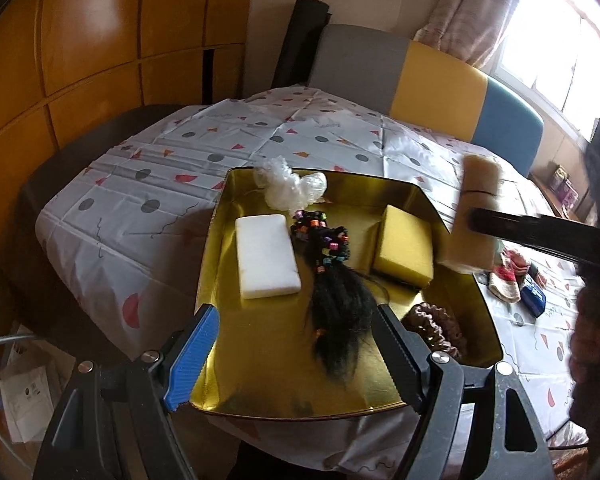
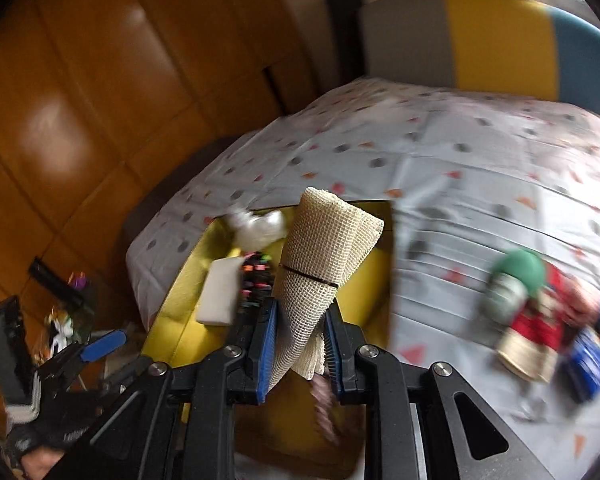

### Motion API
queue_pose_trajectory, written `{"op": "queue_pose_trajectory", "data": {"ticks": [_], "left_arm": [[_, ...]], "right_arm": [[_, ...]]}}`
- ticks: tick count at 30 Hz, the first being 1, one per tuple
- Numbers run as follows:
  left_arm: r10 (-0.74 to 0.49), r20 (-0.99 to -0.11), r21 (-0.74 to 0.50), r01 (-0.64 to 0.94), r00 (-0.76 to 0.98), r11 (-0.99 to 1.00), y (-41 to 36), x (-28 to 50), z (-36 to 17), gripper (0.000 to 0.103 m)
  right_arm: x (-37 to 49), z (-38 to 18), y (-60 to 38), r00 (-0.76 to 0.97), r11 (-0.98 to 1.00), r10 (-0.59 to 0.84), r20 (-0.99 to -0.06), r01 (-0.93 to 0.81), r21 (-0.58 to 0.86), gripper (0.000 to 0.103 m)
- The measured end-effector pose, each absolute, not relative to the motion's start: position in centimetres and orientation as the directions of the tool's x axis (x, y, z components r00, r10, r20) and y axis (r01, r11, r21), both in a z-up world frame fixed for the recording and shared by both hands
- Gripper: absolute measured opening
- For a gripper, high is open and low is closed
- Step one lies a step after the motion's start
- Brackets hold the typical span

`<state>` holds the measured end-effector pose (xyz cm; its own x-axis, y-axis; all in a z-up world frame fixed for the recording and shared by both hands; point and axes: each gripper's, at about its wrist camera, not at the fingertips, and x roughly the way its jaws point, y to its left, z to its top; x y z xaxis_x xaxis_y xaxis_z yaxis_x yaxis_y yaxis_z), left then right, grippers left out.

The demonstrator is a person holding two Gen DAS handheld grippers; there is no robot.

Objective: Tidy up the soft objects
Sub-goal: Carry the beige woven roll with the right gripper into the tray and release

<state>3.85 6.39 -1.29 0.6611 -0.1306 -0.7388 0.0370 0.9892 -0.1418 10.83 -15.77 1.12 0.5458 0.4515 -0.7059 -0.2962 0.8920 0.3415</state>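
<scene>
A gold tray (image 1: 268,384) on the patterned tablecloth holds a white foam block (image 1: 266,256), a yellow sponge (image 1: 405,251), a black hairpiece with coloured beads (image 1: 332,300), a white plastic cap (image 1: 290,186) and a brown scrunchie (image 1: 436,326). My left gripper (image 1: 296,356) is open over the tray's near edge, straddling the hairpiece's loose end without pressing it. My right gripper (image 2: 300,346) is shut on a rolled beige mesh mat (image 2: 324,256), tied by a dark band, above the tray (image 2: 168,344). The same rolled mesh mat (image 1: 474,216) hangs blurred over the tray's right rim.
To the right of the tray lie a red and beige sock (image 2: 528,340), a green object (image 2: 518,276) and a blue item (image 2: 588,364). A grey, yellow and blue chair back (image 1: 428,76) stands behind the table. Orange wooden panels (image 1: 80,52) fill the left.
</scene>
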Motion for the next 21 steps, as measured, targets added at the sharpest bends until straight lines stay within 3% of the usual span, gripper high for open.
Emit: {"op": "queue_pose_trajectory", "data": {"ticks": [11,17,21], "left_arm": [[-0.111,-0.757,-0.147,-0.003,0.644,0.989,7.7,4.5,-2.3,0.08],[-0.109,-0.762,-0.138,0.005,0.638,0.99,7.3,4.7,-2.4,0.08],[-0.114,-0.761,-0.135,0.017,0.638,0.991,6.9,4.5,-2.3,0.08]], "right_arm": [[18.5,-5.7,-7.9,0.393,0.914,0.371,-0.841,-0.313,0.257,0.026],[17.9,-5.9,-9.5,0.416,0.913,0.388,-0.823,-0.296,0.281,0.026],[16.3,-4.9,-11.3,0.45,0.912,0.399,-0.799,-0.286,0.295,0.032]]}}
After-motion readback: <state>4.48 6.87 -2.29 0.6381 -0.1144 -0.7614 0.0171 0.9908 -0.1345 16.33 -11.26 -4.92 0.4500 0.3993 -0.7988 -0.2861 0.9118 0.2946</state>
